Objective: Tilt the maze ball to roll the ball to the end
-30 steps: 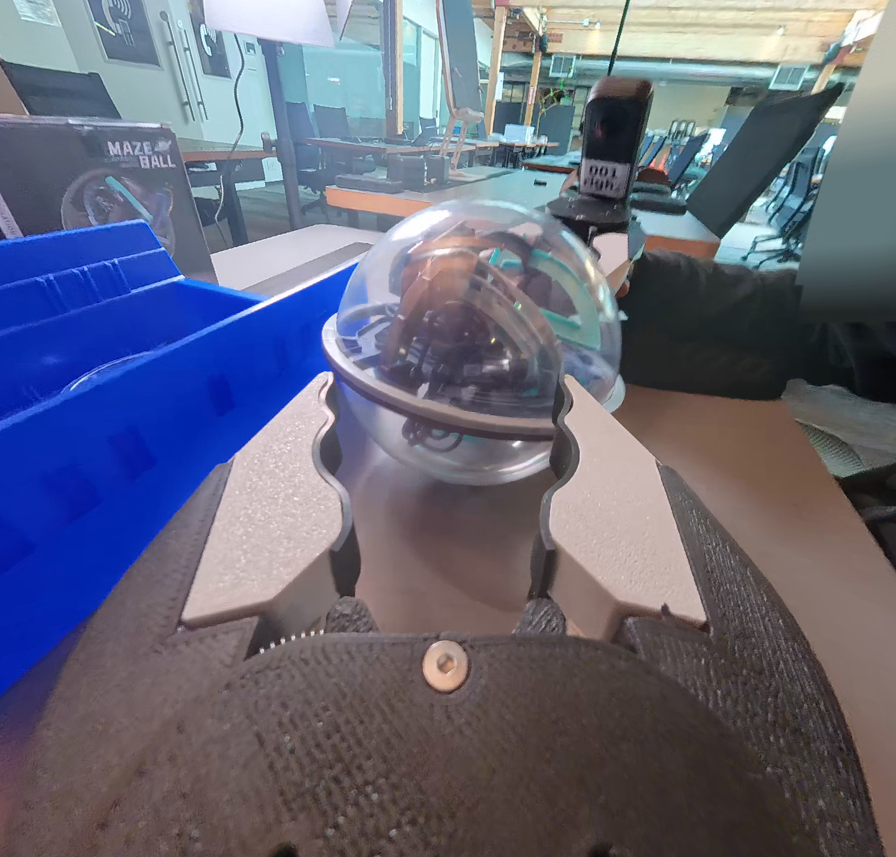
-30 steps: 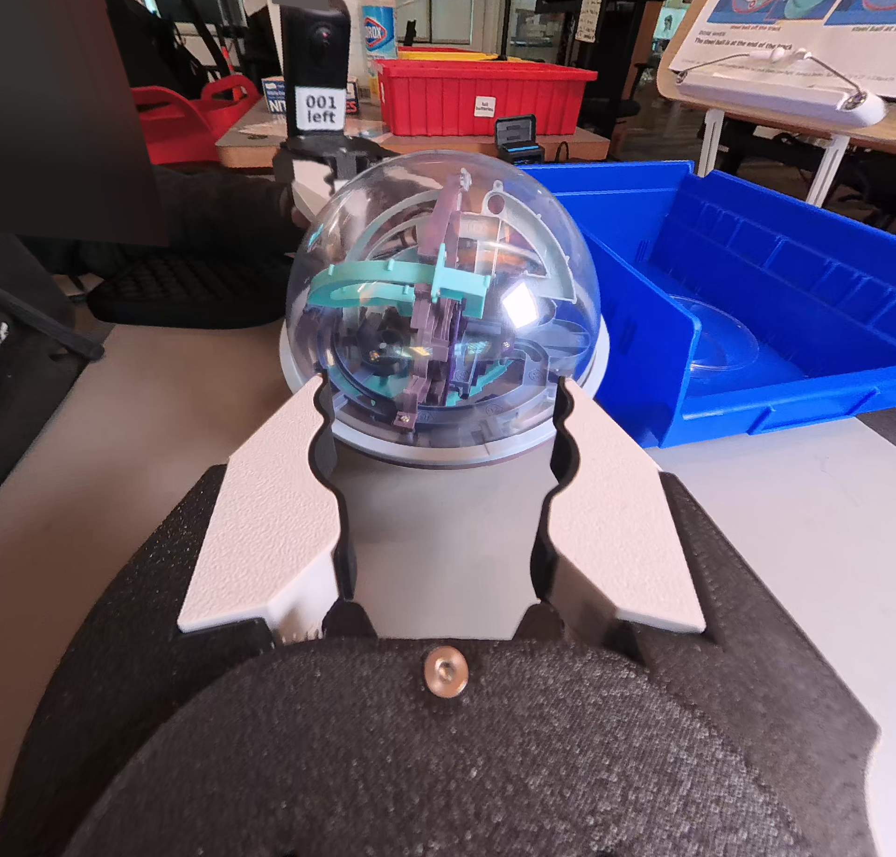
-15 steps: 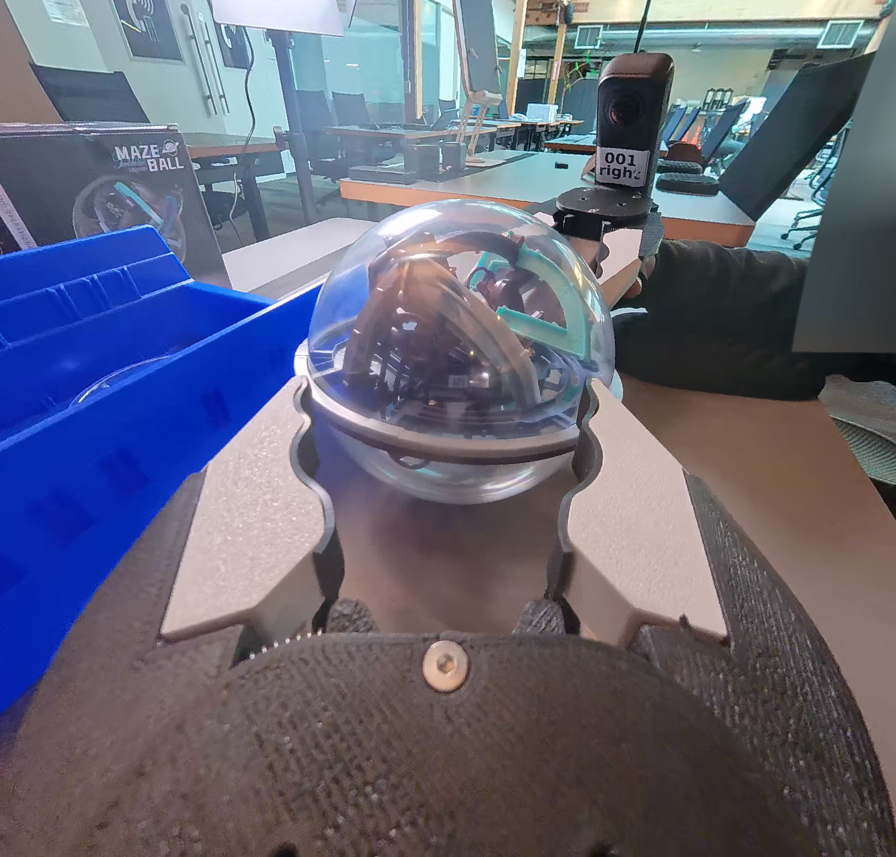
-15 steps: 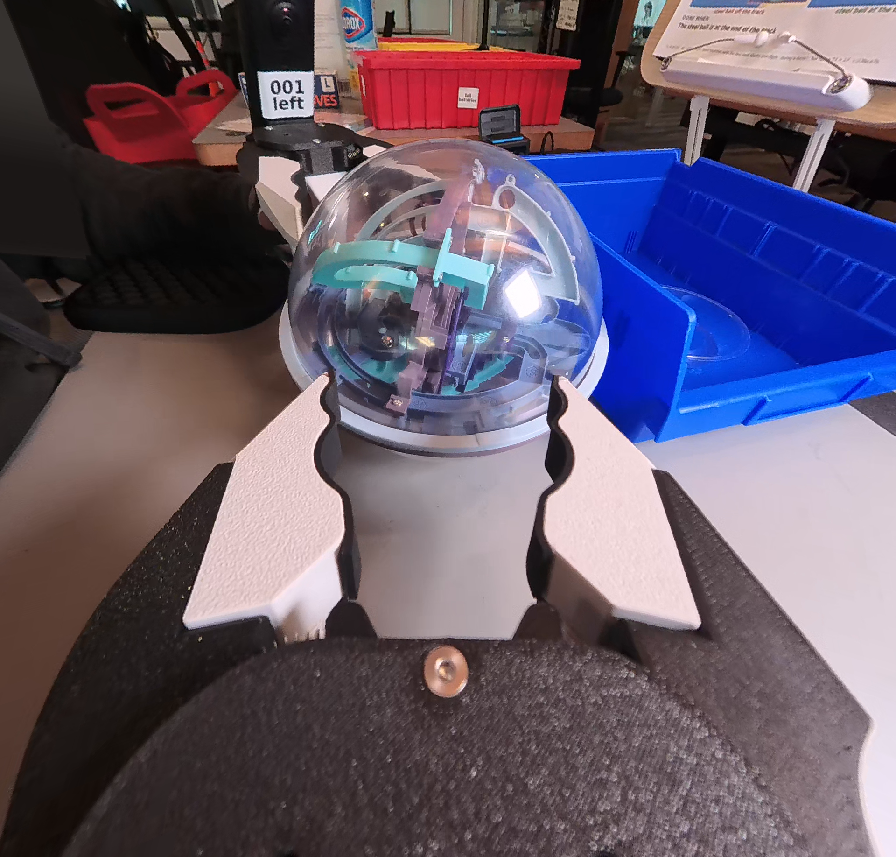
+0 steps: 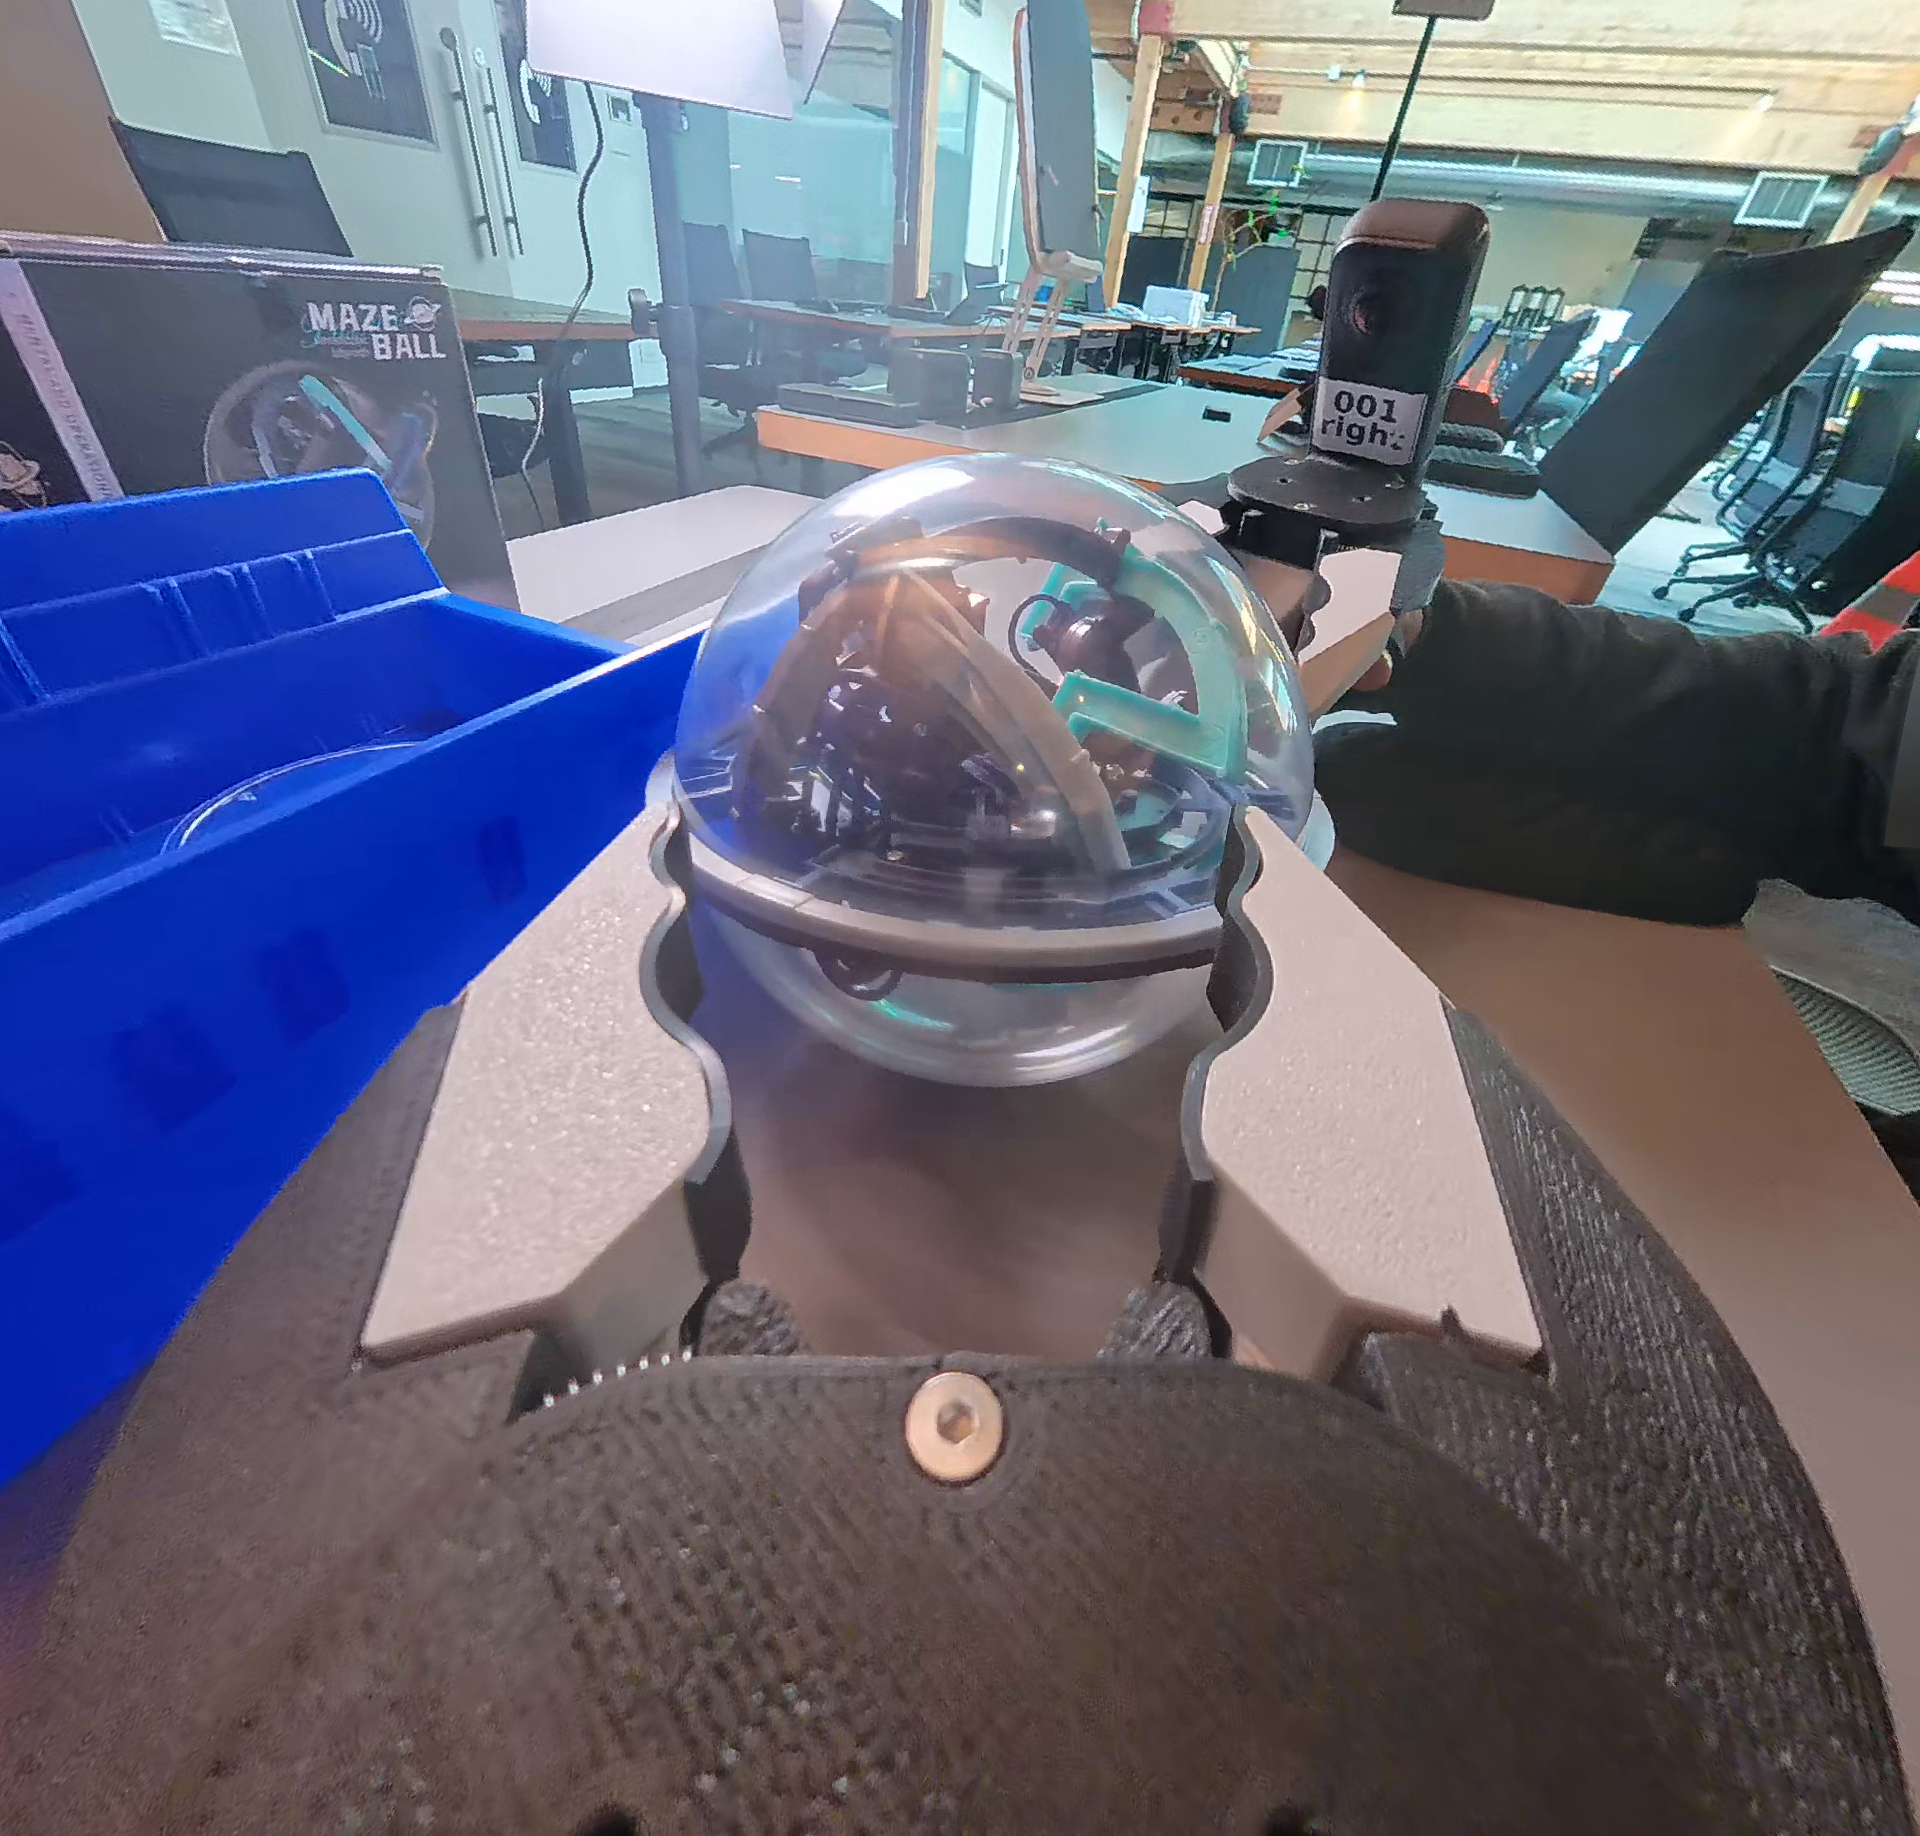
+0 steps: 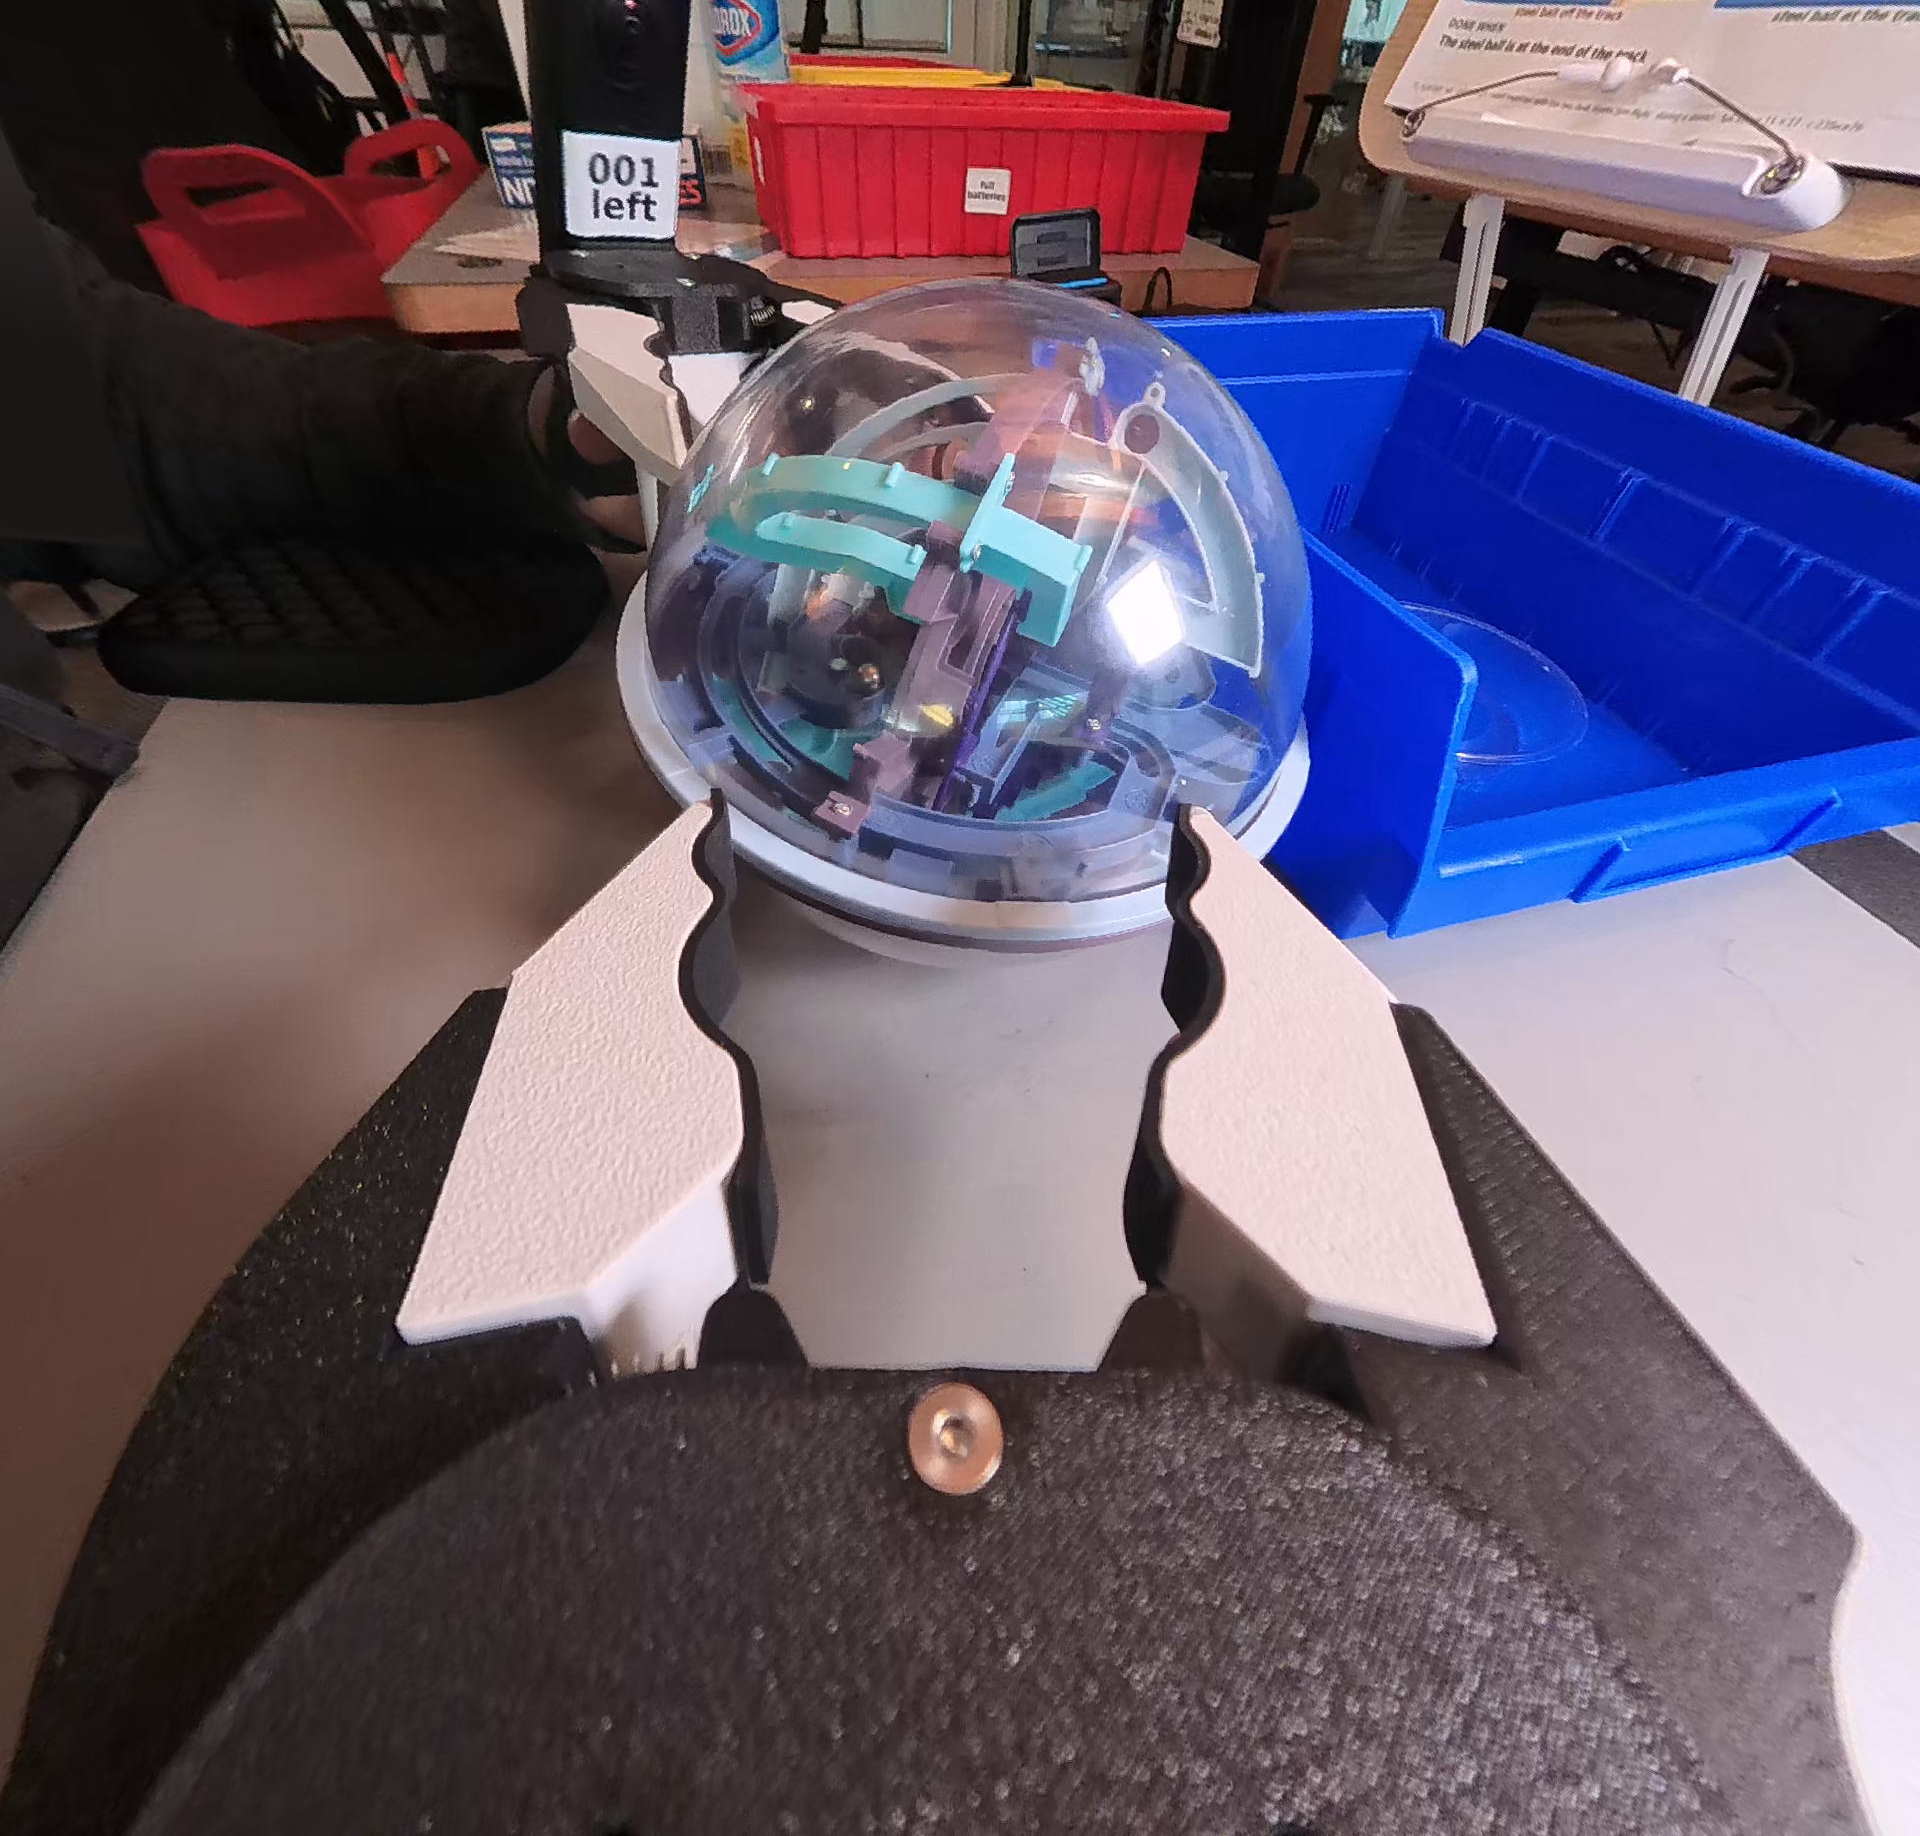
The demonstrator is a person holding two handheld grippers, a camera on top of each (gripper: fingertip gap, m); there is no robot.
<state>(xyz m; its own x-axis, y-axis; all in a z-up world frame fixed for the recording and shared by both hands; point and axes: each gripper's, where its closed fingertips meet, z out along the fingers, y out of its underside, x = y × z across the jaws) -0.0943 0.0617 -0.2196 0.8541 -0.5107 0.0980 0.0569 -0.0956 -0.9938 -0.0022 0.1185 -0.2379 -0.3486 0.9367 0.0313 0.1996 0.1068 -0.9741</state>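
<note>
The maze ball (image 5: 987, 747), a clear sphere with a grey ring and teal and purple tracks, sits low over the table. My left gripper (image 5: 951, 851) is shut on its ring, one pad on each side. My right gripper (image 6: 951, 820) holds the opposite side of the maze ball (image 6: 966, 623), with both fingertips pressed on the ring's edge. A small steel ball (image 6: 862, 680) lies on an inner track. The right gripper (image 5: 1340, 623) shows behind the ball in the left wrist view. The left gripper (image 6: 665, 394) shows behind it in the right wrist view.
A blue bin (image 5: 260, 747) stands close beside the ball and also shows in the right wrist view (image 6: 1610, 643). The ball's dark box (image 5: 239, 384) stands behind the bin. A red bin (image 6: 977, 155) and an instruction board (image 6: 1662, 41) are farther back. Dark sleeves (image 5: 1610, 768) hold the grippers.
My left gripper widened, slid forward around the ball's ring, then narrowed onto it. The ball's ring went from tilted to nearly level. My right gripper narrowed slightly.
</note>
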